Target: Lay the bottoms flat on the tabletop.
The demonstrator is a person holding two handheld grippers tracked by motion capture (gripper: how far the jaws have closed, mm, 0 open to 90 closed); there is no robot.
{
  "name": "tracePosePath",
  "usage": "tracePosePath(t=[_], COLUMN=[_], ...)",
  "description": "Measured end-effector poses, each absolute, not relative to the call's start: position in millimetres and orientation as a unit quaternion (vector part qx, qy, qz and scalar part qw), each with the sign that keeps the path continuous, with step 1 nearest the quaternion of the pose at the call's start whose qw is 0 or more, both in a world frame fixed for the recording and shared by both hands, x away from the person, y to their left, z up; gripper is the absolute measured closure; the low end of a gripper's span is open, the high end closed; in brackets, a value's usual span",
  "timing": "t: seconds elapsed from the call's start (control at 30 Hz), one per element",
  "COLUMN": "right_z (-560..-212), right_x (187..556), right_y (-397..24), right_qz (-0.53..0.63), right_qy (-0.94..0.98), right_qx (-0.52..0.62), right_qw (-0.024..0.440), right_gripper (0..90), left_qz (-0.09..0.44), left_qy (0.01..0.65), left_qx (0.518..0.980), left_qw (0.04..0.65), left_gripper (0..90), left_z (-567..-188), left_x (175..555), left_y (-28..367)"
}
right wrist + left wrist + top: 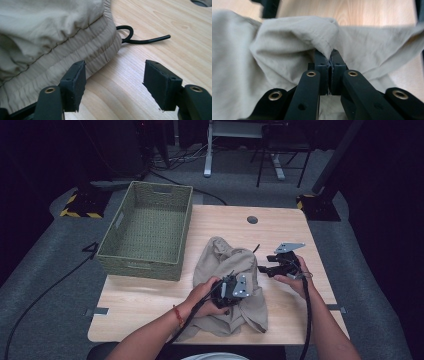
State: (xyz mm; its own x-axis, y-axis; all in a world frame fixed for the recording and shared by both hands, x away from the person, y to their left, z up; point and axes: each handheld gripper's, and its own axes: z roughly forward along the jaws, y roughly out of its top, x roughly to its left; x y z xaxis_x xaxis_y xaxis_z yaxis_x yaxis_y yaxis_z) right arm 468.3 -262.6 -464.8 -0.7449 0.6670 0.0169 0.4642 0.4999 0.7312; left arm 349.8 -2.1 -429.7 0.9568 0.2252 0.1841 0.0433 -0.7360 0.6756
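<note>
Near bottom centre of the high view: left gripper (234,287) clamped on a fold of the tan shorts (227,265), jaws pressed together with a seamed ridge of cloth pinched between them in the left gripper view (329,58). Shorts crumpled in the middle of the counter (150,300), spreading from lower centre up toward centre frame.

Right of that, mid-right of the high view: right gripper (265,268) open, holding nothing, jaws apart just beside the elastic waistband (100,50). In the right gripper view, left pad nearly against the waistband's gathered edge, right pad over bare wood. Black drawstring (140,40) looping out from under the waistband, upper centre of that frame.

Farther, upper left of the high view: woven basket (145,227) hanging partly off the counter's left edge, nothing visible inside.

Likely step: taking a second hold on the waistband so as to lift and spread or fold the shorts.

To do it well:
- Slide the right gripper leftward in its own frame until the waistband sits fully between the pads, not merely at one tip.
- Bite the thick elastic rim, not the thin cloth above it; better purchase, less slipping.
- Keep the drawstring out of the bite.
- Hold the left pinch firm meanwhile; a thin fold can slip out under a pull.
- Close fully before lifting, then raise both together.
</note>
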Motion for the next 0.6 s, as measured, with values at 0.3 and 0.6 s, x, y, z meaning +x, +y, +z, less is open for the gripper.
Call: tracePosePath(t=[0.3, 0.6], right_z=[-456.0, -463.4], right_x=[471.7, 487.4], right_y=[-232.9, -194.0], right_qz=[0.438, 0.41], right_qy=[0.855, 0.873], right_qx=[0.263, 0.256], right_qw=[0.092, 0.07], right_gripper=[21.5, 17.3], left_qz=[0.14, 0.13], left_qy=[0.076, 0.081], left_qx=[0.89, 0.893], left_qw=[0.427, 0.424], left_gripper=[87.5, 87.6], left_z=[-407.9, -422.1], left_x=[331.9, 330.0], left_y=[56.2, 68.9])
